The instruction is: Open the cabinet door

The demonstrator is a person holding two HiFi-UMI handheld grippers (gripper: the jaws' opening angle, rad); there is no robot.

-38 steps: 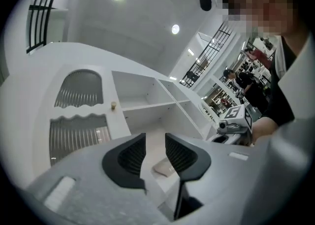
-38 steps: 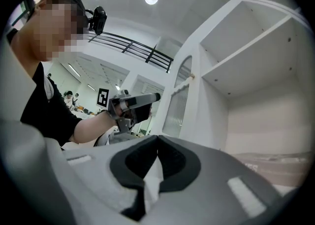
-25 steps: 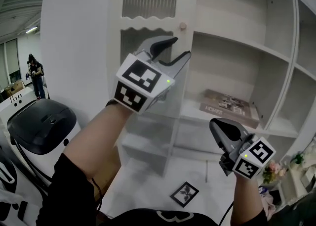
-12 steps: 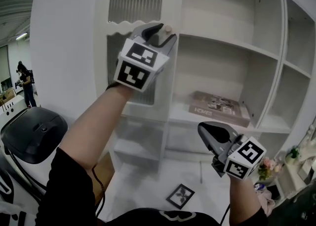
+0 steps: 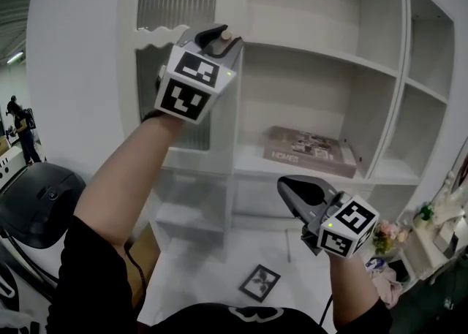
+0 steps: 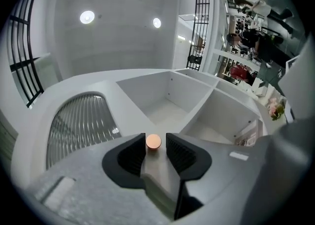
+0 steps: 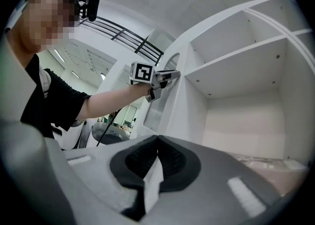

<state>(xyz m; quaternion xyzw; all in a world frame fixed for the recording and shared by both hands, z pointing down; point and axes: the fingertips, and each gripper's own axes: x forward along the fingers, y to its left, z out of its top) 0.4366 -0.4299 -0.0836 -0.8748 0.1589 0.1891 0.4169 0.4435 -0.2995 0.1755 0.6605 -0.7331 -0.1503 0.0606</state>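
Note:
The white cabinet door (image 5: 178,5) has ribbed glass panels and a small round knob (image 5: 226,34) at its right edge, beside the open shelves. My left gripper (image 5: 217,36) is raised to that knob. In the left gripper view the peach knob (image 6: 153,142) sits between the pads, and the left gripper's (image 6: 155,139) jaws are closing on it with a thin gap still showing on the right side. My right gripper (image 5: 287,185) hangs low in front of the shelves. Its jaws meet at the tips in the right gripper view (image 7: 157,138), with nothing between them.
A book (image 5: 307,148) lies flat on the middle shelf (image 5: 380,173). A framed picture (image 5: 260,282) lies on the floor below. A black chair (image 5: 29,201) stands at the left, a person (image 5: 18,124) far behind it. Flowers (image 5: 386,236) sit at the lower right.
My left gripper has risen from below the knob up to it, and its wide jaws have narrowed around the knob. The right gripper has stayed about where it was.

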